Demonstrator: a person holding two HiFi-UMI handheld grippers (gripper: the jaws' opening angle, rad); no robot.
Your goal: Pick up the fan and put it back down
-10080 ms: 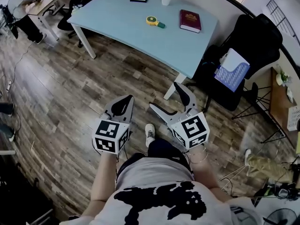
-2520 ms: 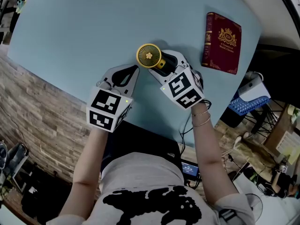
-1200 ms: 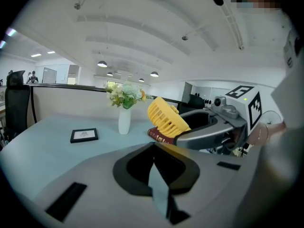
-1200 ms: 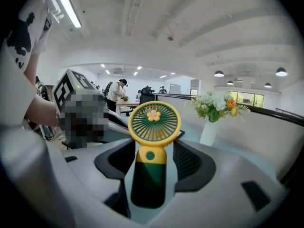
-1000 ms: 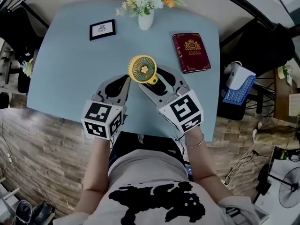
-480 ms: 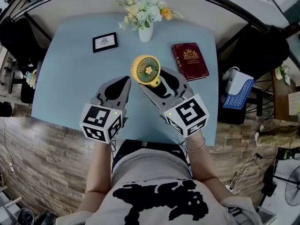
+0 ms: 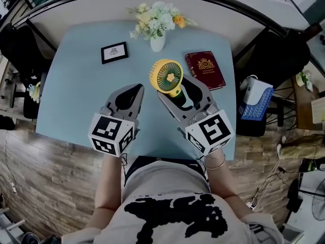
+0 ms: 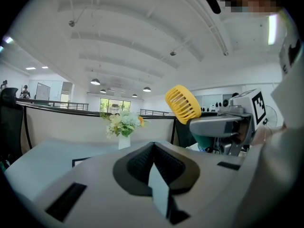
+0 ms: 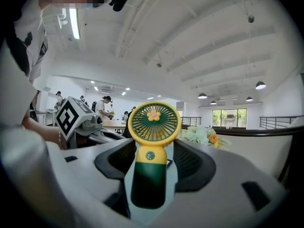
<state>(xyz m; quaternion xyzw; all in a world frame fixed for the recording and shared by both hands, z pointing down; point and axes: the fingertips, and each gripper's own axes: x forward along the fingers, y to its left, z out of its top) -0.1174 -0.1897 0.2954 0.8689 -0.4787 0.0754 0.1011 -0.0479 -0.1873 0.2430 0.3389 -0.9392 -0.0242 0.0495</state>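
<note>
A small hand fan [image 7: 169,77] with a yellow round head and a green handle is held up above the light blue table [image 7: 76,70]. My right gripper [image 7: 180,91] is shut on its handle, the head sticking out past the fingertips. In the right gripper view the fan [image 9: 154,123] stands upright between the dark pads [image 9: 191,161] of that gripper [image 9: 151,167]. My left gripper [image 7: 137,89] hovers beside it on the left, shut and empty. The left gripper view shows its own jaws [image 8: 153,163] closed together, with the fan [image 8: 182,103] up at the right.
On the table stand a white vase of flowers [image 7: 157,38], a small black picture frame [image 7: 114,52] and a red book [image 7: 204,70]. A black chair [image 7: 284,50] and a blue basket [image 7: 256,103] are to the right. Wooden floor [image 7: 45,161] lies below the table's near edge.
Both grippers have risen, the right one carrying the fan higher above the table. The fan's head now sits further right in the head view.
</note>
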